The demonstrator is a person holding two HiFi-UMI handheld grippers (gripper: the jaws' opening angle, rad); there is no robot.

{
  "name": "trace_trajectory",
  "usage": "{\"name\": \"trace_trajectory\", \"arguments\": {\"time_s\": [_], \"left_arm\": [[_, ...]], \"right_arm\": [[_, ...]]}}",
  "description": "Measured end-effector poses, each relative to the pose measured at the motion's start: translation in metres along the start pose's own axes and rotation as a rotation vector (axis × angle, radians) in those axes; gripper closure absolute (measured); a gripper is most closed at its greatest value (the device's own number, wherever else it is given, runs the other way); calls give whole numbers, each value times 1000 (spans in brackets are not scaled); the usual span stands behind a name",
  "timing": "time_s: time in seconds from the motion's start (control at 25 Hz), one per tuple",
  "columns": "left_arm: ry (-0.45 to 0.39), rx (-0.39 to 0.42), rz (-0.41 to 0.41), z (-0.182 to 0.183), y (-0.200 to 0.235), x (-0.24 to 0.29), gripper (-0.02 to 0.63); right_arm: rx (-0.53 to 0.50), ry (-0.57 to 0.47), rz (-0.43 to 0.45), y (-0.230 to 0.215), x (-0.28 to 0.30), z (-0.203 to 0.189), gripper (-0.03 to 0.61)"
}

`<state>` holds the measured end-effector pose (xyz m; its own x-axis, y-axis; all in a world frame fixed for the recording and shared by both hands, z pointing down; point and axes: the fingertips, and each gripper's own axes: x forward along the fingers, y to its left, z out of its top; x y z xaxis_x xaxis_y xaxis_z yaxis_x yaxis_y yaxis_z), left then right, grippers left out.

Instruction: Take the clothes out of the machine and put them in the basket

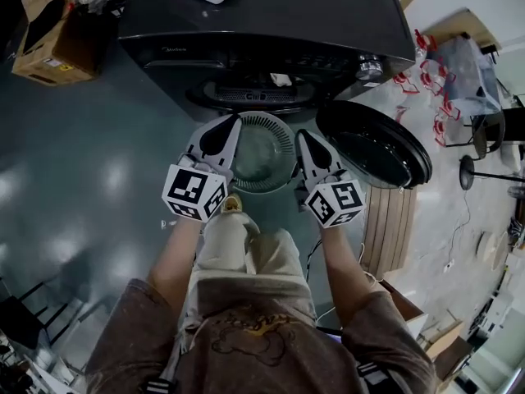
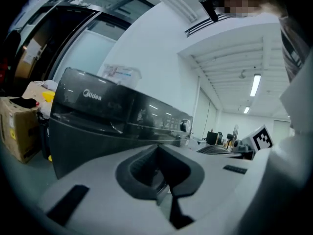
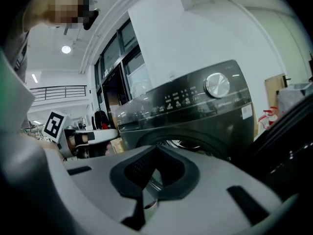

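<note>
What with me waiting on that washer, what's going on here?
A person holds a gripper in each hand in front of a dark Midea washing machine, whose door hangs open to the right. The left gripper and right gripper are both shut and empty, on either side of a round laundry basket on the floor. Something pale shows at the drum opening. I see no clothes in the basket.

Brand: you read the lettering [image 2: 92, 95] "Midea", pale, on the upper left front of the dark washing machine [image 2: 112, 126].
Panel sticker: the white sticker [image 3: 247, 112] beside the dial [image 3: 217, 85] is too small for you to read.
</note>
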<state>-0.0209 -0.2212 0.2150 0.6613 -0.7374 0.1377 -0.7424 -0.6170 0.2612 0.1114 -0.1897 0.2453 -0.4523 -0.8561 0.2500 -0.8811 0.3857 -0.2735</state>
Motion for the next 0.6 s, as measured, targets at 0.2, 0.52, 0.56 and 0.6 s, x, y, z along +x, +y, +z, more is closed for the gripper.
{"name": "trace_trajectory", "arguments": {"time_s": [0.2, 0.52, 0.56, 0.6], "left_arm": [[-32, 2, 10, -59, 24, 27, 607], [-68, 39, -23, -139, 37, 53, 607], [-73, 48, -25, -147, 38, 56, 607], [-78, 56, -27, -154, 39, 58, 607]], "right_arm": [[-13, -28, 2, -28, 32, -57, 581], [-55, -85, 18, -55, 64, -129, 581], [-63, -91, 22, -58, 66, -137, 581], [-69, -98, 25, -61, 68, -143, 581]]}}
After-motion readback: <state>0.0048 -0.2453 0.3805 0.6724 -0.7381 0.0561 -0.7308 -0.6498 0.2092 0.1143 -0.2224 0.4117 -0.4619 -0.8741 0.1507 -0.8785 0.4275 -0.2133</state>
